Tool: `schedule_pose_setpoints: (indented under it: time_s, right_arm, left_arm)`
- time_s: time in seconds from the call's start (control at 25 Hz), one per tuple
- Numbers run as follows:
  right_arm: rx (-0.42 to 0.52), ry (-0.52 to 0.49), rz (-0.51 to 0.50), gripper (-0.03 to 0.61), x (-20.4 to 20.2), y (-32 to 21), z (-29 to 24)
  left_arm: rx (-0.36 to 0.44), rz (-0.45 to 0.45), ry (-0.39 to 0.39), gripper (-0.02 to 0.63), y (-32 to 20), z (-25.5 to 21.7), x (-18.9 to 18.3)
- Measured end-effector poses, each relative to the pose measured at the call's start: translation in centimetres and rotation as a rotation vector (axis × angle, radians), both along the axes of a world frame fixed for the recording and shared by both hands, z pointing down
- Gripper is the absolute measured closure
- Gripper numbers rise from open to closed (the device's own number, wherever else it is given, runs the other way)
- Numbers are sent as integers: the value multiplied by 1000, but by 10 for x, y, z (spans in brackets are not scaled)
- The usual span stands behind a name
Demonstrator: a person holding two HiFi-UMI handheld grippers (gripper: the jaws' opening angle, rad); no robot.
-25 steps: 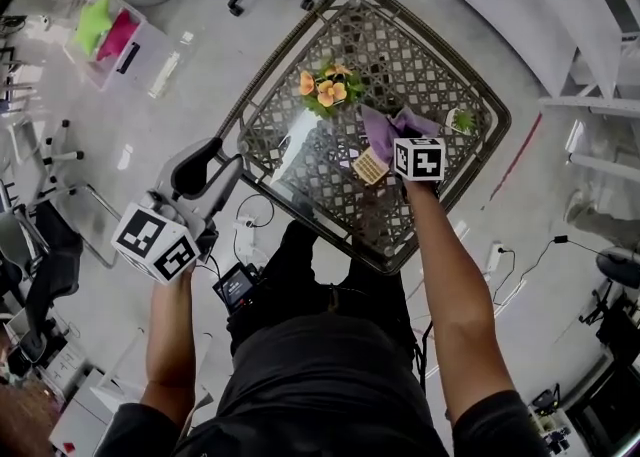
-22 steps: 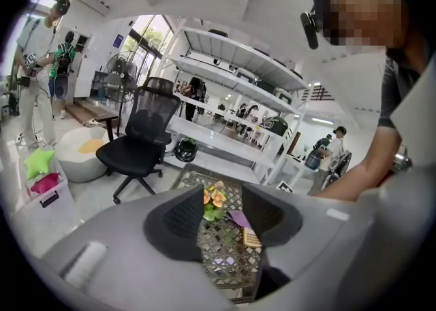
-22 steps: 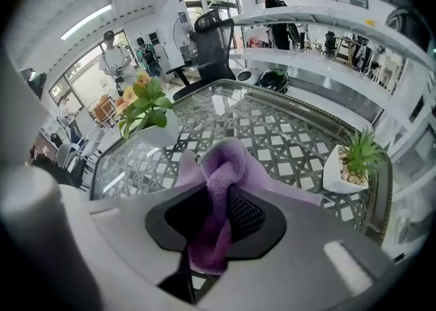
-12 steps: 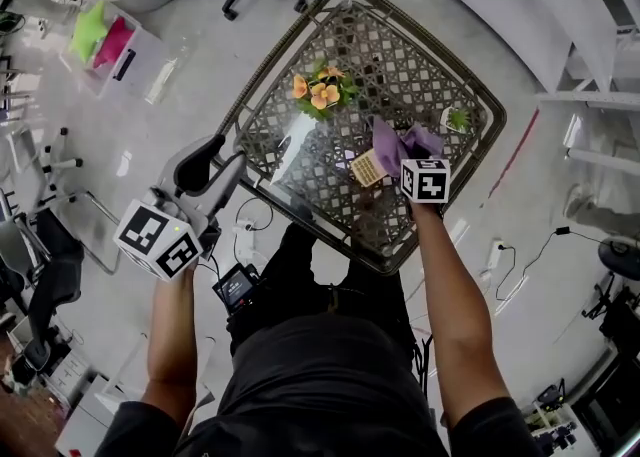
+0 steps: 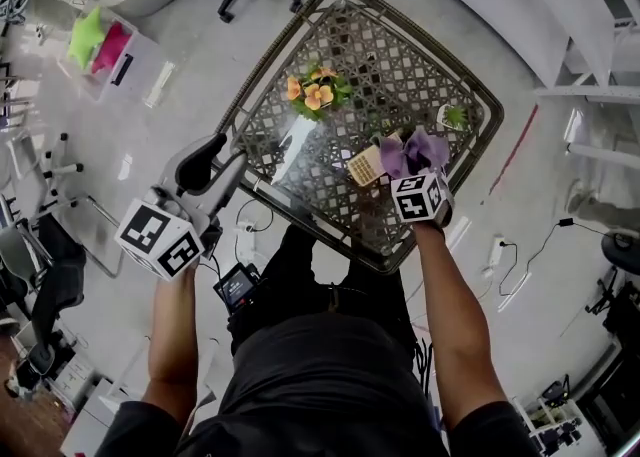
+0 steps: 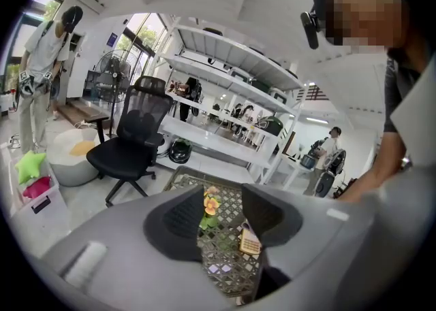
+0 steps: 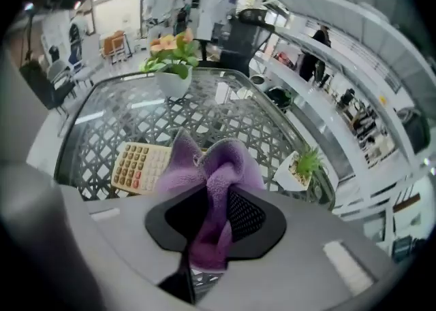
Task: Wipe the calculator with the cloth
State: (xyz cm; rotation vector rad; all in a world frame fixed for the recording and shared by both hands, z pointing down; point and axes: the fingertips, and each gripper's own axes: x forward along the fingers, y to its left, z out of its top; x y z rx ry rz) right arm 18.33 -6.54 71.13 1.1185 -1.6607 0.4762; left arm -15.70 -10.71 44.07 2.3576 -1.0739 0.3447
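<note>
A beige calculator [image 5: 367, 165] [image 7: 139, 166] [image 6: 250, 240] lies flat on the glass-topped lattice table [image 5: 420, 65]. My right gripper [image 5: 415, 173] [image 7: 212, 224] is shut on a purple cloth [image 5: 420, 152] [image 7: 216, 179], which bunches up out of the jaws just right of the calculator and hides its right edge. My left gripper [image 5: 218, 170] [image 6: 221, 218] hovers off the table's left corner over the floor. Its jaws are open with nothing between them.
A white pot of orange flowers [image 5: 313, 93] [image 7: 172, 75] stands left of the table's centre. A small green plant in a white pot [image 5: 456, 118] [image 7: 301, 169] sits near the right edge. An office chair [image 6: 129, 150] and people stand around; a box of coloured items [image 5: 105, 45] is on the floor.
My right gripper has moved toward the table's near edge and rolled, taking the cloth off the calculator's right part so it bunches higher. The left gripper has stayed put.
</note>
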Motion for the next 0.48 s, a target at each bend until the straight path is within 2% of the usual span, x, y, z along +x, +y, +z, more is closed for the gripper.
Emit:
schedule_pose_setpoints:
  time_s: [0.12,0.48]
  right_arm:
    - [30,98,-93,505,-8,0,-2]
    - [49,14,-19,506,-40,-11,-1]
  left_arm:
    - [-2,3,1,385,-1,2,2]
    - [-9,3,1,385,1,6,3]
